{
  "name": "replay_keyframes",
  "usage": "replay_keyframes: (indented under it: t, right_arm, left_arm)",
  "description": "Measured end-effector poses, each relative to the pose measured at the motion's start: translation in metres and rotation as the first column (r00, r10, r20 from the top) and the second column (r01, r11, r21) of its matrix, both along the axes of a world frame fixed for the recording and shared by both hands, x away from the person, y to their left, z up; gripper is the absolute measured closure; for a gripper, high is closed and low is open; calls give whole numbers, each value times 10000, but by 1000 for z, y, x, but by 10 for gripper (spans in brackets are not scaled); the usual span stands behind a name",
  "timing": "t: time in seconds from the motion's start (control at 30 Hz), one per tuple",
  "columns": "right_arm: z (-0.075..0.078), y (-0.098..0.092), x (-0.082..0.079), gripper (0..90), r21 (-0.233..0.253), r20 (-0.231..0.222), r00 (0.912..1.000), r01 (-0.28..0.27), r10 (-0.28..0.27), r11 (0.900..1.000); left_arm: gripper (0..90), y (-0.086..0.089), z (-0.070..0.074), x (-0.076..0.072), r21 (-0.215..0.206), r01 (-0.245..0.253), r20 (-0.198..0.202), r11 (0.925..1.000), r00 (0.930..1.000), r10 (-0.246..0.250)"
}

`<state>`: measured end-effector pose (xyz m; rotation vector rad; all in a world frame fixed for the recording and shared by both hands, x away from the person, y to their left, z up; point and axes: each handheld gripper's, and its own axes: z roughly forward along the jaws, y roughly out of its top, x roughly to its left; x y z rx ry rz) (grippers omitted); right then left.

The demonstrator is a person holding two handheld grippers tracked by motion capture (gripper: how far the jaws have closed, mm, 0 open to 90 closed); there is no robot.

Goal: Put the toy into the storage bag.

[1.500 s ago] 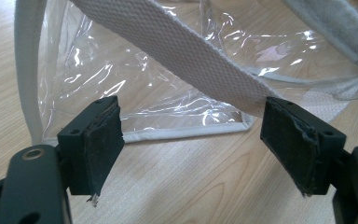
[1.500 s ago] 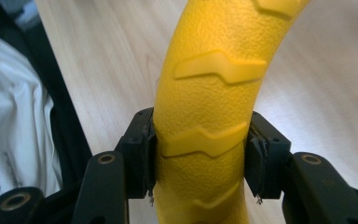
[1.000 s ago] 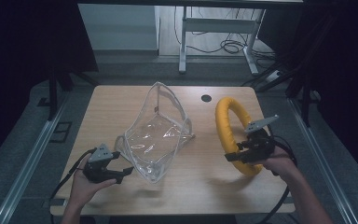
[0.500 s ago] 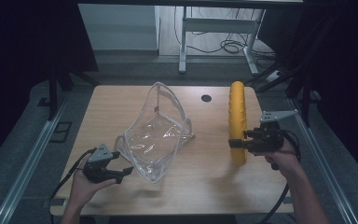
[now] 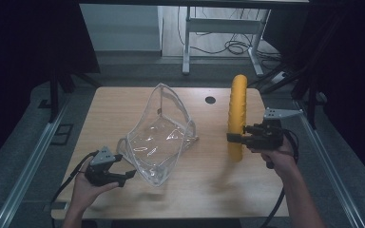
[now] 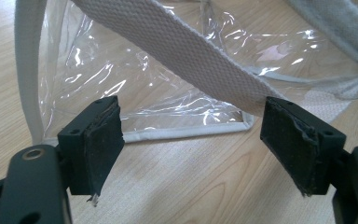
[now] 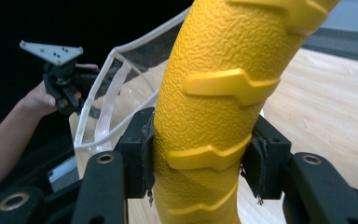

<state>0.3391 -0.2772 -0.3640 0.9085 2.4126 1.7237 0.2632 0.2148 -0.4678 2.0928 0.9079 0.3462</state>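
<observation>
Over the last second the yellow ring (image 5: 237, 116) has come up off the bench (image 5: 204, 190): a second ago it lay nearly flat under the right gripper (image 5: 233, 137), half a second ago it was tipping, and now it stands on edge, seen edge-on from the high view as a narrow upright bar. That suggests the ring has been picked up and turned ready to go into the clear bag (image 5: 159, 137), which has not moved and stands open with its mouth upward. The right gripper (image 7: 200, 158) is pinching the ring, one pad on each side of its ribbed, rough-skinned body (image 7: 214, 93), low on the loop, so most of the ring rises above the jaws and only its bottom end hangs below them toward the bench. The bag lies well off to that gripper's far side, beyond the ring. The left gripper (image 5: 123, 175) has kept its place, jaws spread and holding nothing; in its own view the bag's white webbing strap (image 6: 182, 56) crosses just above and ahead of the gap between the pads (image 6: 98, 140), near but not between them, with the bag's bottom seam (image 6: 186, 133) on the bench straight ahead. My guess is that this gripper would close on the strap or rim to steady the opening while the ring is carried across.
</observation>
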Motion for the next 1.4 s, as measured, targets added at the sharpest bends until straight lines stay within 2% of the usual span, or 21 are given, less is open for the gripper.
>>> replay_keyframes:
  t: [0.17, 0.23, 0.27, 0.43, 0.7, 1.0, 1.4]
  right_arm:
    - [8, 10, -4, 505, 315, 531, 9981, 304, -320, 9990]
    - [9, 11, -4, 505, 384, 560, 9979, 310, -332, 9988]
    - [13, 14, -5, 504, 585, 654, 9972, 323, -361, 9978]
    - [18, 20, -5, 504, 996, 800, 9962, 270, -351, 9947]
    - [23, 27, -4, 503, 1348, 904, 9954, 191, -315, 9907]
    - [35, 33, -7, 502, 1795, 1267, 9914, 104, -336, 9837]
    - [46, 39, -9, 502, 2117, 1582, 9869, -30, -313, 9773]
  left_arm:
    - [207, 0, 0, 0, 8, 7, 19, 10000, 10000, -7]
    - [207, 0, 0, 0, 13, 12, 23, 10000, 10000, -12]
    - [207, 0, 0, 0, -3, -8, 4, 10000, 10000, 8]
    - [207, 0, 0, 0, -17, 27, 30, 10000, 10000, -27]
    - [207, 0, 0, 0, 5, 9, 12, 10000, 10000, -9]
    - [206, 0, -1, 0, 35, 21, -11, 10000, 10000, -21]
    - [206, 0, -1, 1, 41, 13, -14, 10000, 10000, -13]
